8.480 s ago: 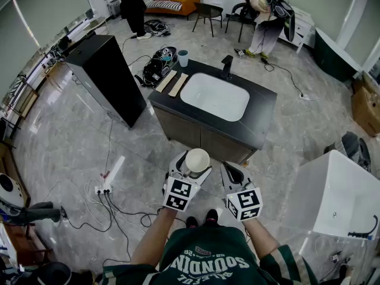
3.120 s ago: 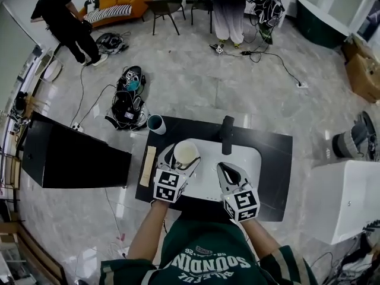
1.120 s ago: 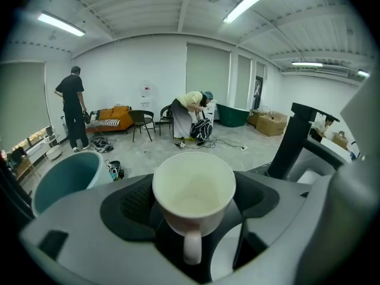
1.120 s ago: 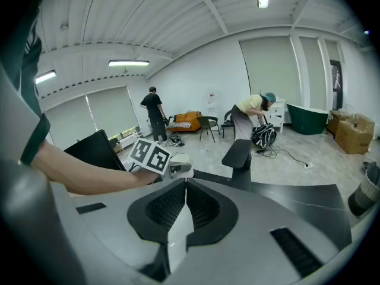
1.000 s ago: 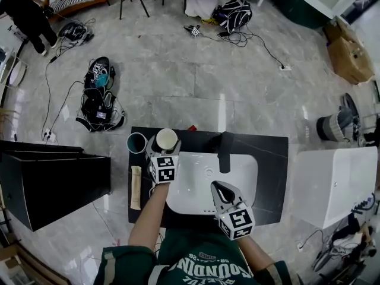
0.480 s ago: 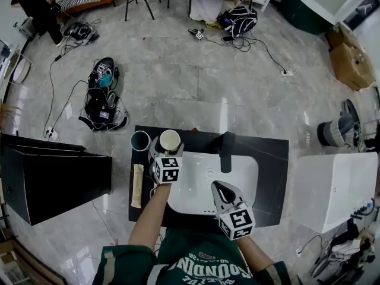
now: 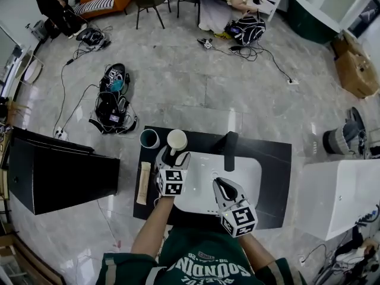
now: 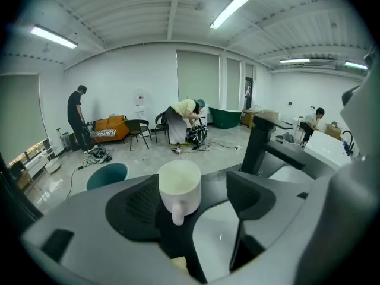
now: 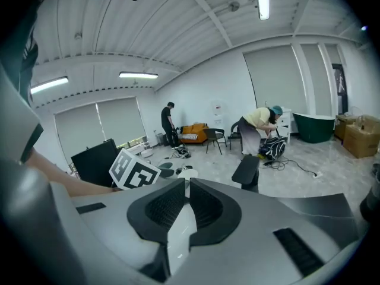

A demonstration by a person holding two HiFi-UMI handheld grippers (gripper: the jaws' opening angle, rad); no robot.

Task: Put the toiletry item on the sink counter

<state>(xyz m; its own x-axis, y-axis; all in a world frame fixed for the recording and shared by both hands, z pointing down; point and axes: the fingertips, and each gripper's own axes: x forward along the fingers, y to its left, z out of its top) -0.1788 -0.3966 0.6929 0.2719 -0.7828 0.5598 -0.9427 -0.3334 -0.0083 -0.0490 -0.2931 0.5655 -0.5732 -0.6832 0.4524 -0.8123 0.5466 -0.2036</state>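
The white cup (image 7: pixel 177 140) was recorded standing on the black sink counter (image 7: pixel 273 159) at frame centre, between the wide, closing jaws of the left gripper (image 7: pixel 173 156) but not clamped, with the right gripper (image 7: pixel 221 186) shut and empty, so placement was judged done and only withdrawal left.

The right gripper (image 9: pixel 186 183) fills the near foreground, its two dark ribbed pads pressed together with nothing between them. Just beyond their tips stands a small white cup (image 9: pixel 189 172), with a dark cup (image 9: pixel 166 171) close on its left. Nearer on the left a marker cube (image 9: pixel 134 174) shows above a bare forearm (image 9: pixel 59 177). A black faucet (image 9: pixel 246 171) rises right of the cups. Far off, a person in black (image 9: pixel 170 123) stands by an orange sofa (image 9: pixel 191 132), and a person in a yellow top (image 9: pixel 259 129) bends over a bag.
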